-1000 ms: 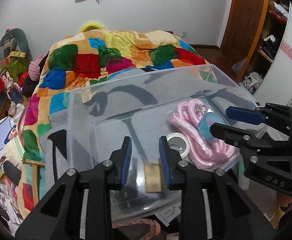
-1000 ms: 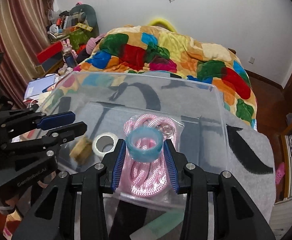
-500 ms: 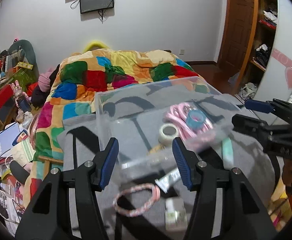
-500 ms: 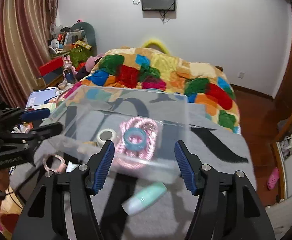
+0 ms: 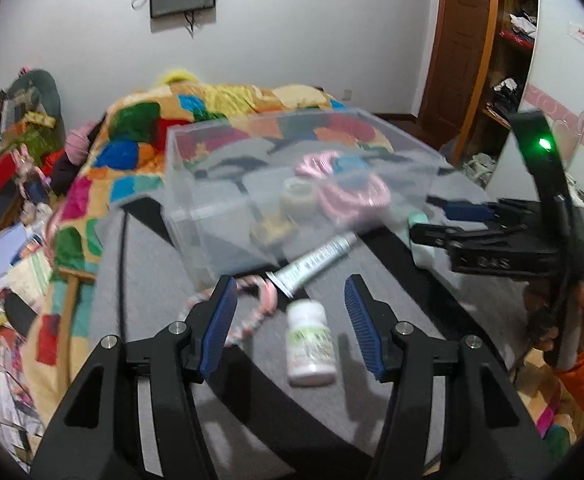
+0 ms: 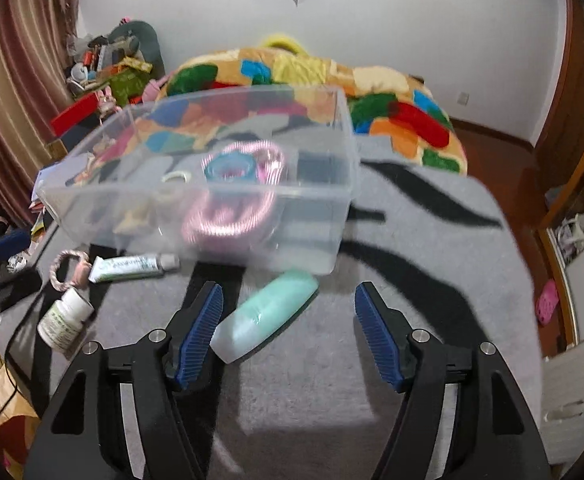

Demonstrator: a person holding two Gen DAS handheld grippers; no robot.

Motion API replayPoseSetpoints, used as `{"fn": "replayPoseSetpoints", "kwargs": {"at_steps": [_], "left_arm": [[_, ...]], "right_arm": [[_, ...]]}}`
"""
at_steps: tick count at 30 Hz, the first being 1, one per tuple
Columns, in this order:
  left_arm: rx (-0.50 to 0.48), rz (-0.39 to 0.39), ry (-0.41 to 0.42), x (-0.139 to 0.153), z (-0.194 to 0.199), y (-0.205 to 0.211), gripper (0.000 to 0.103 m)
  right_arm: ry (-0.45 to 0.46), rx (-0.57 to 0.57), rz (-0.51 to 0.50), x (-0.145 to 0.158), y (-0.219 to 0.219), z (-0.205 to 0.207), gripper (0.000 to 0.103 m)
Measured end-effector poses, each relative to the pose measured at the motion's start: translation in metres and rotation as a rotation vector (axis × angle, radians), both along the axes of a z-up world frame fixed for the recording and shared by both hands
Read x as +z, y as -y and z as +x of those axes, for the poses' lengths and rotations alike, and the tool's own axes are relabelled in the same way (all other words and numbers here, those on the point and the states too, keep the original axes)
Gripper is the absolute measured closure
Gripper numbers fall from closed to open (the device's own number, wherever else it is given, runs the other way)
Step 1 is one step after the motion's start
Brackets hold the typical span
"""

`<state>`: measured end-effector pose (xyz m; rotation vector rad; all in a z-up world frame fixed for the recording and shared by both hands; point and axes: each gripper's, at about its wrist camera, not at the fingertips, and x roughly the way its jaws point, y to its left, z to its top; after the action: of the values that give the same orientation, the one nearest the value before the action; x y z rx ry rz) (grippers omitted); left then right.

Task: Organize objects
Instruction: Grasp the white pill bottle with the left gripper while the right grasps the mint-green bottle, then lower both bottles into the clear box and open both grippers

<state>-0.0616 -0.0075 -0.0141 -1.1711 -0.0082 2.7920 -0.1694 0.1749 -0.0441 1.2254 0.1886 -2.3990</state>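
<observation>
A clear plastic bin (image 5: 212, 208) (image 6: 331, 216) sits on the grey striped blanket. It holds a pink rope (image 5: 355, 196) (image 6: 228, 216), a blue tape ring (image 6: 228, 168), a white tape roll (image 5: 299, 196) and a small tan block (image 5: 272, 232). In front of it lie a white pill bottle (image 5: 311, 344) (image 6: 66, 318), a tube (image 5: 315, 264) (image 6: 132, 267), a pink braided ring (image 5: 248, 312) (image 6: 66, 270) and a mint bottle (image 6: 266, 316) (image 5: 421, 236). My left gripper (image 5: 290, 324) is open over the pill bottle. My right gripper (image 6: 288, 332) is open over the mint bottle.
A bed with a patchwork quilt (image 5: 220, 120) (image 6: 371, 92) lies behind the bin. Clutter fills the left side (image 5: 8, 184). A wooden door and shelves (image 5: 487, 60) stand at the right. The other gripper and hand show at the right (image 5: 503, 240).
Both grippers let go of their items into the bin, opened wide and pulled back. The tape ring and tan block now lie in the bin; loose items in front came into view.
</observation>
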Motion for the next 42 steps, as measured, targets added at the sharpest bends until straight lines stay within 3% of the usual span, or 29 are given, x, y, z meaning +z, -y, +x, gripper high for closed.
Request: {"fn": "replayPoseSetpoints", "kwargs": {"at_steps": [7, 9, 11, 13, 15, 17, 24, 35, 42], "left_arm": [[-0.011, 0.030, 0.051, -0.023, 0.000, -0.005, 0.047], [-0.013, 0.034, 0.055, -0.026, 0.001, -0.006, 0.047], [-0.018, 0.035, 0.059, -0.029, 0.001, -0.008, 0.049], [-0.019, 0.027, 0.063, -0.031, 0.002, -0.010, 0.057], [-0.019, 0.023, 0.070, -0.035, 0.003, -0.012, 0.070], [-0.014, 0.025, 0.070, -0.036, 0.004, -0.011, 0.074], [0.005, 0.036, 0.012, -0.021, 0.014, -0.007, 0.074], [0.030, 0.061, -0.148, 0.042, 0.007, 0.002, 0.074], [0.077, 0.080, -0.189, 0.065, -0.016, 0.019, 0.074]], "right_arm": [[0.030, 0.015, 0.023, -0.011, 0.005, -0.002, 0.039], [0.017, 0.016, 0.035, -0.011, 0.004, 0.000, 0.053], [0.001, 0.017, 0.047, -0.012, 0.001, 0.003, 0.060], [-0.010, 0.021, 0.052, -0.012, -0.002, 0.006, 0.066], [-0.023, 0.024, 0.057, -0.011, -0.004, 0.010, 0.079], [-0.032, 0.030, 0.054, -0.010, -0.008, 0.016, 0.085], [-0.075, 0.054, -0.002, 0.001, -0.022, 0.039, 0.086], [-0.224, 0.092, -0.108, 0.068, -0.018, 0.052, 0.086], [-0.285, 0.100, -0.143, 0.101, -0.002, 0.038, 0.086]]}}
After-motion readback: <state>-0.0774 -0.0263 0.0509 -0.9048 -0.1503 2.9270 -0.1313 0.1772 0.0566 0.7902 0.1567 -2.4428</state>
